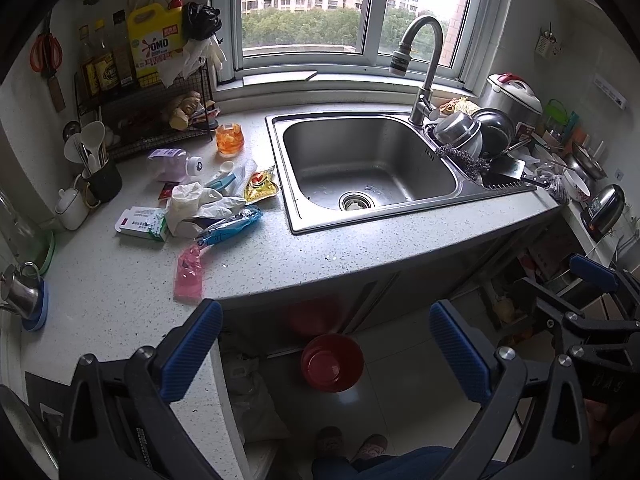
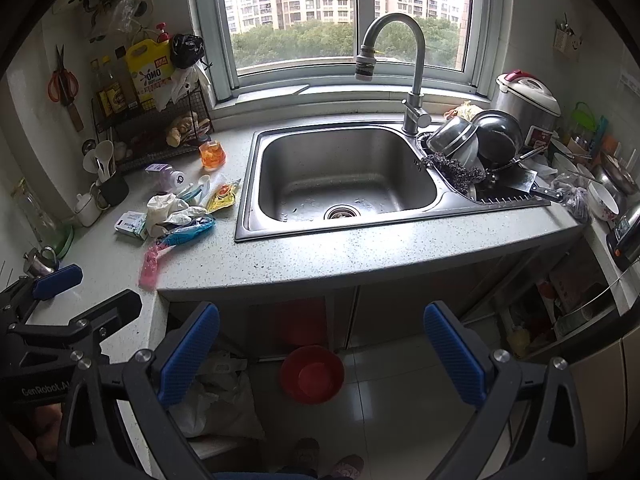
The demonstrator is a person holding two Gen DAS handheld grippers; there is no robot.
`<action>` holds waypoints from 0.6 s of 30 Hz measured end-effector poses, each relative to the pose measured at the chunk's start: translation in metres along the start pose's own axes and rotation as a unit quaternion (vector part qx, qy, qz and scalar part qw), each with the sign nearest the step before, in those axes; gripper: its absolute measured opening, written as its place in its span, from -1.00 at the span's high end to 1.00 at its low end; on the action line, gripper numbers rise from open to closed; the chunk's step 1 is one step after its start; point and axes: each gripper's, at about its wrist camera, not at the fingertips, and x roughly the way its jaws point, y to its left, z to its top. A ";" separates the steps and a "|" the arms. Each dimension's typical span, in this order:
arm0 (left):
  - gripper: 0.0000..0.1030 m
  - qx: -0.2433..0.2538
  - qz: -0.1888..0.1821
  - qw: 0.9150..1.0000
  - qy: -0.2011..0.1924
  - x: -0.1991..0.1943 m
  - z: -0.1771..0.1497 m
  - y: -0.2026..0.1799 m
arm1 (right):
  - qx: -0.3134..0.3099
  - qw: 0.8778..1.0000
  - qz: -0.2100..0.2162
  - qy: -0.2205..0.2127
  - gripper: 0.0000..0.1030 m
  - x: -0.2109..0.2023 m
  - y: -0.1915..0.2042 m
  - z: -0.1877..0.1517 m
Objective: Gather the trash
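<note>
1. Holding both tools back from the counter, I had the left gripper (image 1: 326, 344) spread wide, gripping nothing
2. I kept the right gripper (image 2: 322, 344) spread too, over the floor near a red basin (image 2: 312, 374)
3. I saw the trash pile (image 1: 204, 204) on the countertop (image 1: 320, 248) left of the sink (image 1: 360, 164): a pink wrapper (image 1: 189, 276) nearest the edge, a blue wrapper (image 1: 230, 230), a small box (image 1: 142, 224)

Daylit window (image 1: 344, 8) above a speckled countertop (image 1: 320, 248) with steel sink (image 1: 368, 164); pale tiled floor (image 2: 400, 400)
</note>
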 end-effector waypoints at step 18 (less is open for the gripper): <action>-1.00 0.003 0.002 1.000 0.001 0.000 0.000 -0.007 | 0.005 1.000 0.008 0.006 -1.00 -0.001 -0.004 -0.002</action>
